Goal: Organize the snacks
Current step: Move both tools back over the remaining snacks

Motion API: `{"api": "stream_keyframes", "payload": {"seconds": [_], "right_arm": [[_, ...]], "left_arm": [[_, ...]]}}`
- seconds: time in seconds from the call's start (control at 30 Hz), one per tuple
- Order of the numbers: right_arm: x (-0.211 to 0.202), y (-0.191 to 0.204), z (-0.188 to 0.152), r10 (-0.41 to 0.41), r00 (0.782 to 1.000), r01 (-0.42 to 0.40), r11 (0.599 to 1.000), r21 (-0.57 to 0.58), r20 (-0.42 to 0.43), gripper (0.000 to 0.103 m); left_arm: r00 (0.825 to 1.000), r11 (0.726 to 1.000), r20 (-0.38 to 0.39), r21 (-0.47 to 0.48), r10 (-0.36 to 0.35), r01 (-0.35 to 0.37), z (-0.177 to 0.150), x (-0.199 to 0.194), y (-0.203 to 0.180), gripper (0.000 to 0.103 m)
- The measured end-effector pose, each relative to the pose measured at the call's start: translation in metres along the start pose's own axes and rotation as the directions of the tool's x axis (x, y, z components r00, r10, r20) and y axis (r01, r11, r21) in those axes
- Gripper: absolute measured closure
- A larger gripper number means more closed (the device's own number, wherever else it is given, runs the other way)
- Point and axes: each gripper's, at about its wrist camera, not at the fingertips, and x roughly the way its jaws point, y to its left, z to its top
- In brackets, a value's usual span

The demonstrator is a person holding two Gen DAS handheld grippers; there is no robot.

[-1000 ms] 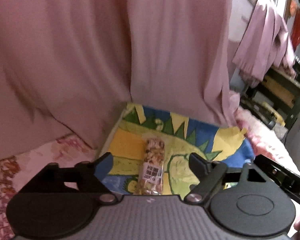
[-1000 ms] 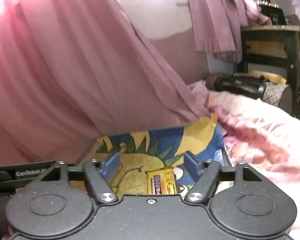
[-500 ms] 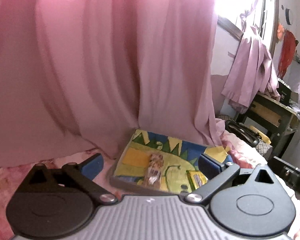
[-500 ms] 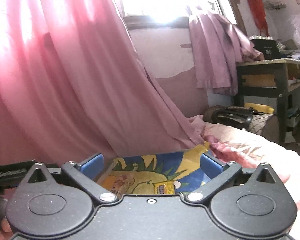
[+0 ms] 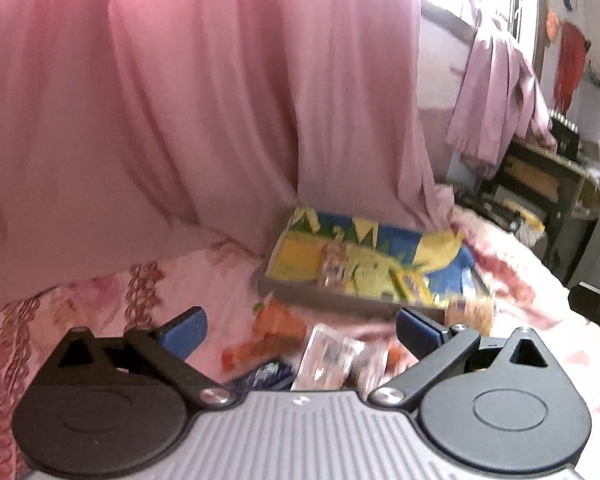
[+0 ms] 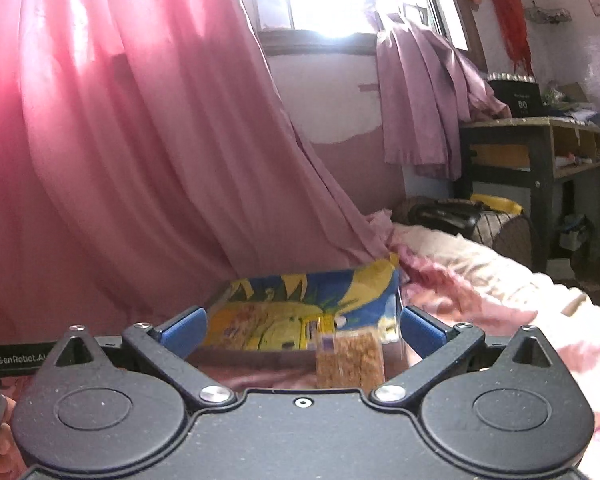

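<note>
A shallow tray [image 5: 320, 300] [image 6: 260, 356] lined with a yellow, blue and green print lies on the pink bedspread by the curtain. Inside it lie a clear packet of nuts [image 5: 334, 268] and a small yellow packet [image 5: 412, 286]. Loose snacks sit on the bed in front of the tray: orange packets [image 5: 276, 326], a clear packet [image 5: 326, 362] and a golden packet [image 5: 470, 312] [image 6: 350, 362]. My left gripper [image 5: 300, 332] is open above the loose snacks, holding nothing. My right gripper [image 6: 302, 330] is open too, short of the tray, with nothing between its fingers.
A pink curtain [image 5: 180, 120] hangs right behind the tray. The bedspread [image 5: 100, 300] stretches left and right. A dark wooden shelf unit [image 6: 540, 168] and a dark bag [image 6: 452, 216] stand at the far right. Part of the other gripper [image 5: 596, 308] shows at the left view's right edge.
Both grippers have pulled back from the tray and opened wider. The nut packet and the yellow packet stay in the tray. Loose snacks on the bed have come into view.
</note>
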Motion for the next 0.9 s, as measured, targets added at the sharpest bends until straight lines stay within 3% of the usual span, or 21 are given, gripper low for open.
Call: {"api": "stream_keyframes", "payload": {"seconds": [0.37, 0.67, 0.9], "right_arm": [[-0.019, 0.008, -0.028, -0.011, 0.990, 0.004, 0.999, -0.047, -0.142, 0.000], [0.003, 0.005, -0.047, -0.041, 0.955, 0.025, 0.998, -0.056, -0.292, 0.000], [0.016, 0.010, -0.059, -0.065, 0.930, 0.033, 0.995, -0.094, -0.362, 0.001]], "left_arm": [[0.985, 0.997, -0.171, 0.075, 0.013, -0.001, -0.031, -0.011, 0.004, 0.000], [0.968, 0.992, -0.251, 0.123, 0.016, 0.015, -0.039, 0.002, -0.003, 0.000], [0.948, 0.996, -0.317, 0.091, 0.034, -0.005, -0.041, 0.019, 0.004, 0.000]]}}
